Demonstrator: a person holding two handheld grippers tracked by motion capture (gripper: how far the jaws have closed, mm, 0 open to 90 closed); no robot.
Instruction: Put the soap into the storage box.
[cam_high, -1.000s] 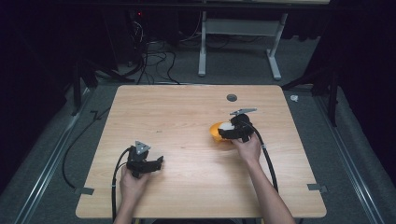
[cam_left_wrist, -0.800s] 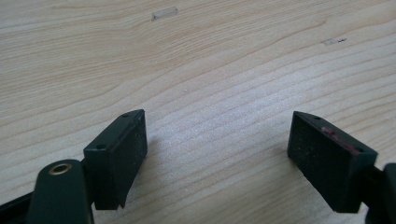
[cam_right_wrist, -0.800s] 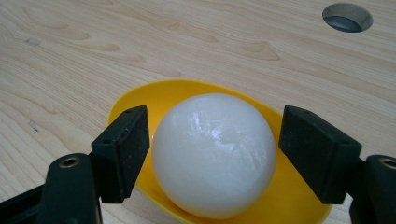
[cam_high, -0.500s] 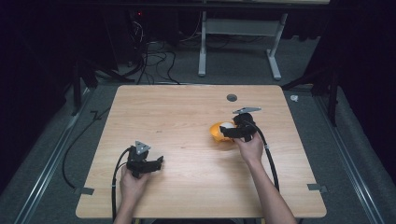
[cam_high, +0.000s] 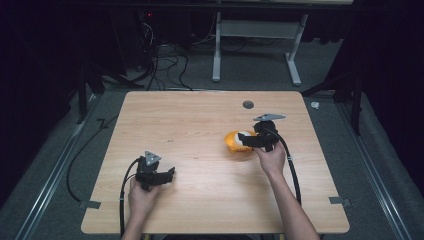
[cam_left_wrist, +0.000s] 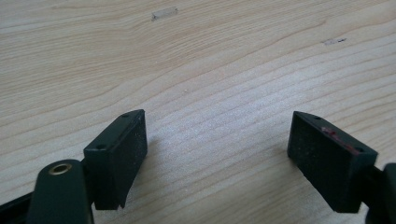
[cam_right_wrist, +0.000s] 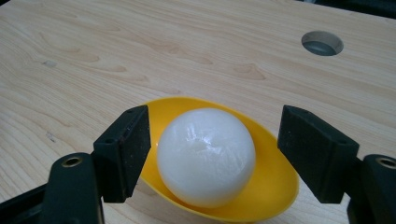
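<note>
Right claw (cam_right_wrist: 212, 154) straddles the white ball (cam_right_wrist: 205, 156), which sits in the yellow bowl (cam_right_wrist: 275, 186) on the bench (cam_high: 200, 120), right of centre. Ball lies dead ahead between the jaws: left pad looks touching or just beside it, right pad clearly apart, so not clamped yet. Jaws have just been closing, ball between them. In the high view the same claw (cam_high: 245, 142) reaches in from the ball's right, pointing left across the bench.

Ball is round, no long axis to align to; bowl is the elongated one, long side running roughly across the jaw line. My read: finishing the squeeze needs the claw shifted a touch toward its own left so both pads meet the ball evenly.

Left claw (cam_left_wrist: 215, 154) is wide, nothing in it, over bare wood near the front-left (cam_high: 167, 175), well apart from the bowl. Right hand (cam_high: 270, 157) is nearer.

Bench: light wood grain, one round hole (cam_high: 248, 104) behind the bowl. Room dark, grey carpet, cables at the back.
</note>
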